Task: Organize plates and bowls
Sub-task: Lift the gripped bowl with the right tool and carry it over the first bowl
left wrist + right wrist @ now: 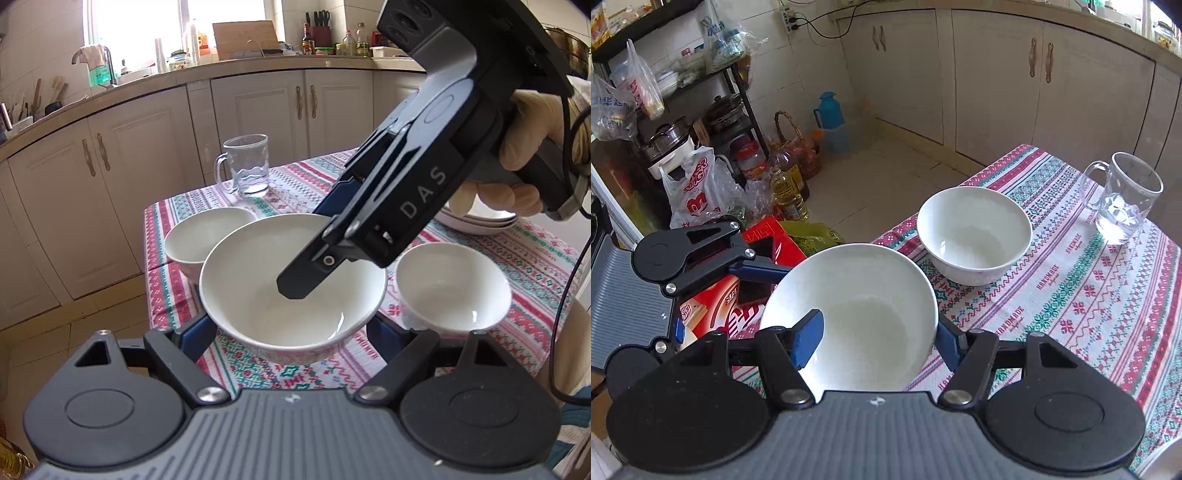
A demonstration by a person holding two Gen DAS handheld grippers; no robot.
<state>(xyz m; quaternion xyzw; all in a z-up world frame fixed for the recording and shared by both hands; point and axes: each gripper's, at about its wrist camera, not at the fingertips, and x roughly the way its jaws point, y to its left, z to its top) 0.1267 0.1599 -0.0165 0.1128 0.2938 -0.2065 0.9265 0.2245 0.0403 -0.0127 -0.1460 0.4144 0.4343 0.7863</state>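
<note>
- The right gripper [877, 343] is clenched on the held bowl [864, 295]. One blue pad lies inside the bowl at 9 o'clock, and the other finger sits outside the wall at 3 o'clock.
- In the left wrist view the right gripper [314, 258] comes in from 2 o'clock, with one dark finger dipped into the held bowl [280, 306].
- The left gripper [291, 332] has a blue finger on each side of the held bowl, at 9 and 3 o'clock and low under its rim. The wall hides the pads, so I cannot tell whether they press on it.
- The held bowl is white and empty. It tilts a little and sits above the near edge of the tablecloth [528, 258].
- A second bowl [207, 236] stands on the cloth at 10 o'clock from the held one, its rim partly covered by it.
- A third bowl [450, 288] stands just beside the held bowl at 3 o'clock.
- A glass mug [247, 166] stands at 12 o'clock, near the far edge of the table.
- A stack of plates [480, 221] rests at 2 o'clock, partly hidden behind the gloved hand [532, 129] that holds the right gripper.
- White kitchen cabinets [258, 110] run behind the table.
</note>
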